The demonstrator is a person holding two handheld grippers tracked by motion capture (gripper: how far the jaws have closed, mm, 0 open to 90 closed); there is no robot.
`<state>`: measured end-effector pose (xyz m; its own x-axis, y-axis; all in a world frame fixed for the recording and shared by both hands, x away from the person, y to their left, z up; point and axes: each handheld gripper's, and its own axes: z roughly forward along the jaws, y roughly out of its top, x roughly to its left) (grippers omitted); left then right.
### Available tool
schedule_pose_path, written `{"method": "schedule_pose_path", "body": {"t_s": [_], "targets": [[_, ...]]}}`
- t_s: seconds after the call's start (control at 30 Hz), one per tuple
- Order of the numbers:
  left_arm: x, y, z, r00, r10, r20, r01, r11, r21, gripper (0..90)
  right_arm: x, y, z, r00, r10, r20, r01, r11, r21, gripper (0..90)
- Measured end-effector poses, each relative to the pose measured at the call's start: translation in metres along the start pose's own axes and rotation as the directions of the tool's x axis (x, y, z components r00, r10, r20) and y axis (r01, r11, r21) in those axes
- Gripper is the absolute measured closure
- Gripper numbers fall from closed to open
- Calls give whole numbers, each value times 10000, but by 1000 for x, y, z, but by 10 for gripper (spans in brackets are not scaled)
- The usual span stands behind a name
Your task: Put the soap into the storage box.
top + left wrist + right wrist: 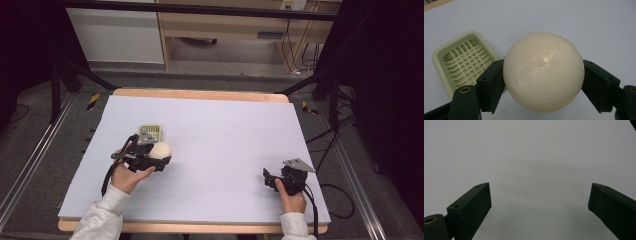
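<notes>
A round cream ball (543,72), smooth and a bit shiny, with a small bright spot near the top. Looks waxy, like soap. Held just above the bench (225,130), right beside a pale green tray (461,62) with a grid of little holes in the bottom. In the high view, the ball (161,149) just in front of the tray (152,131) and a bit to its right, close enough to look like touching

Left hand-held gripper (150,159) clamped on the ball, one black jaw pressed on each side, opened as wide as the ball. In the left gripper view, left hand-held gripper (543,82) hugging the ball around its middle, tray behind and to the left of it. Person's left hand (129,176) wrapped around the handle, grey sleeve (102,217) behind it

Right hand-held gripper (272,179) well apart from the tray, far over to the right and nearer the front edge of the bench. Jaws spread wide in the right gripper view (539,205), nothing between them, just bare bench under them. Right hand (291,199) gripping it from behind

Bench covered in a flat, pale sheet, wooden edge showing at the back and front. Past the tray, grey floor, a light wooden desk (225,25), black poles and some cables (325,140)
</notes>
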<state>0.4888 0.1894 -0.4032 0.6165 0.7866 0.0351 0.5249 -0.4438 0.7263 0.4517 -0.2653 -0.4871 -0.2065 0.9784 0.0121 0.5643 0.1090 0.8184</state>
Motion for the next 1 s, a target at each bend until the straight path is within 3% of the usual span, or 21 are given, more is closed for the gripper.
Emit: {"method": "schedule_pose_path", "body": {"t_s": [0.47, 0.7, 1.0], "targets": [[15, 5, 4, 9991, -221, -350, 225, 9997, 110, 243, 0, 0, 0, 10000, -10, -27, 10, 10000, 11, 51], [23, 6, 7, 9969, -591, -515, 590, 9983, -32, 243, 0, 0, 0, 10000, -1, -34, 1, 10000, 14, 51], [33, 6, 12, 9943, -778, -729, 782, 9969, 18, 243, 0, 0, 0, 10000, -15, -34, 15, 10000, 12, 51]]}}
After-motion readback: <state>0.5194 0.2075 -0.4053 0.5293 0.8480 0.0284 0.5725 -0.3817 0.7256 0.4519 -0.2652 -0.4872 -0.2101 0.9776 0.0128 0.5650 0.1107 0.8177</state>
